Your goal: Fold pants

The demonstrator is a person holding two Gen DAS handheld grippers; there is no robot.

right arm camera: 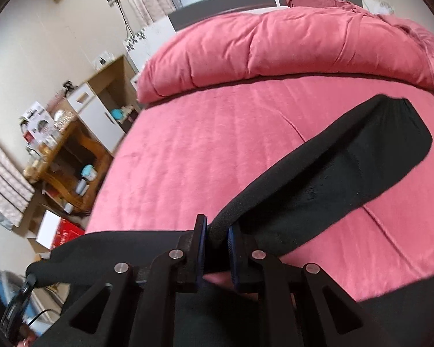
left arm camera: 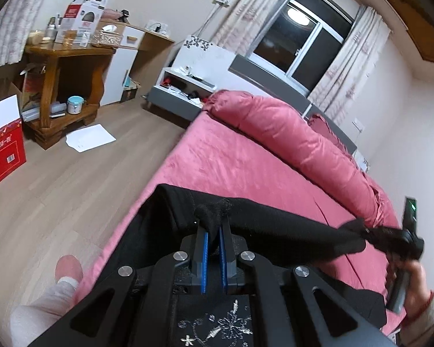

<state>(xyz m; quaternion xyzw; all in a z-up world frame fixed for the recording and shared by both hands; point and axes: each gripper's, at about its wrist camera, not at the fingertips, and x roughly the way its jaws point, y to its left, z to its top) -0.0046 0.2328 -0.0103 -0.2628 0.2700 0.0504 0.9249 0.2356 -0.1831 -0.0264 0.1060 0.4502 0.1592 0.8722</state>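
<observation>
Black pants are held stretched above the pink bed. My left gripper is shut on a bunched edge of the pants. My right gripper shows at the right of the left wrist view, shut on the other end of the same edge. In the right wrist view the right gripper is shut on a thick fold of the pants, and one end of the cloth hangs out over the bed. A silver flower embroidery shows on black cloth below the left gripper.
A rolled pink duvet lies along the head of the bed. A wooden table with boxes, a red box and white papers stand on the wooden floor at the left. A nightstand is beside the bed.
</observation>
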